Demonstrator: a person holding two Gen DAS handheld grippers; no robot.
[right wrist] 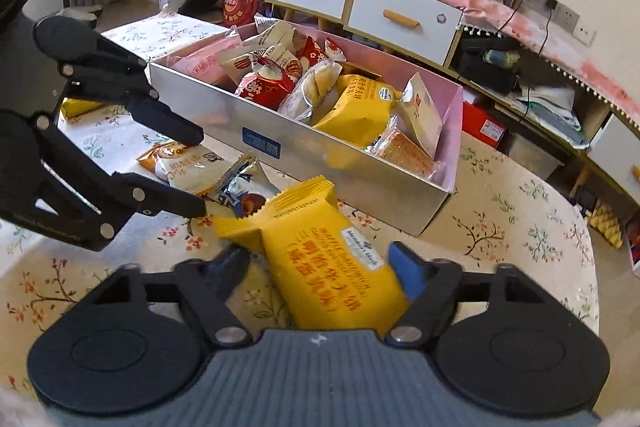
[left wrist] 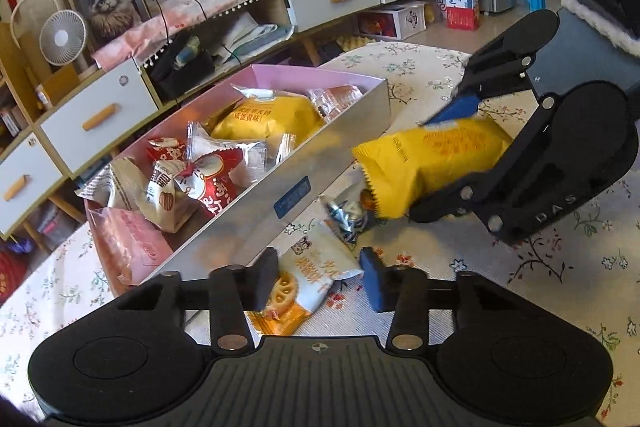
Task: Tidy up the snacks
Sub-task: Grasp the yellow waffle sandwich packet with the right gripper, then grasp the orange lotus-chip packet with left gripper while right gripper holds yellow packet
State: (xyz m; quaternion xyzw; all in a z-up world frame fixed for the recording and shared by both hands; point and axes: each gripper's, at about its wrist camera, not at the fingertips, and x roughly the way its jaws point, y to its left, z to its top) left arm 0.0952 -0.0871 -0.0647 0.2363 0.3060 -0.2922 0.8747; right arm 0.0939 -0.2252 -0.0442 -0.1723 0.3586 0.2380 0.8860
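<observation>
A silver box with a pink inside [left wrist: 320, 163] [right wrist: 352, 179] holds several snack packs. My right gripper [right wrist: 320, 267] [left wrist: 444, 163] is shut on a yellow snack pack [right wrist: 332, 259] [left wrist: 432, 163] and holds it just in front of the box's near wall. My left gripper [left wrist: 320, 275] [right wrist: 200, 175] is open, its fingers on either side of a white and orange biscuit pack [left wrist: 304, 283] [right wrist: 188, 163] that lies on the table. A small silver and blue packet [left wrist: 348, 219] [right wrist: 244, 187] lies beside it.
The table has a floral cloth [left wrist: 520, 299] [right wrist: 520, 227]. Another yellow pack [right wrist: 76, 107] lies at the far left. A low cabinet with white drawers [left wrist: 120, 115] [right wrist: 400, 15] stands behind the table.
</observation>
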